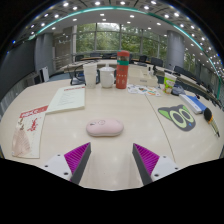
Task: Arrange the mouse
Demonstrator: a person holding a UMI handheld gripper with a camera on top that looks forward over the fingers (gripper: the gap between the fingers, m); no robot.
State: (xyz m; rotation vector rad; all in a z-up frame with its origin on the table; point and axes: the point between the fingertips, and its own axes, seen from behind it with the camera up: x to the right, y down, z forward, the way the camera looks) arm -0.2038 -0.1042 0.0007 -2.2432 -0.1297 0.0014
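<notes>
The pink mouse (104, 127) lies on the bare beige table (110, 165), just ahead of the gripper (110, 158), whose fingers are spread wide and hold nothing. Open tabletop rings it; papers (66, 98) sit to its left, a cat-face mat (178, 116) to its right, and a red cup (122, 72) well beyond.

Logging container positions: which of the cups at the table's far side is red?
The tall red cup, right of the white cup; it stands well beyond the open fingers.

The single camera rode on the gripper (110, 160), looking forward along its two fingers (76, 157) and slightly down over the desk (120, 150). It sat low and close to the desk, with the mouse (104, 127) just ahead and the office windows far beyond.
</notes>
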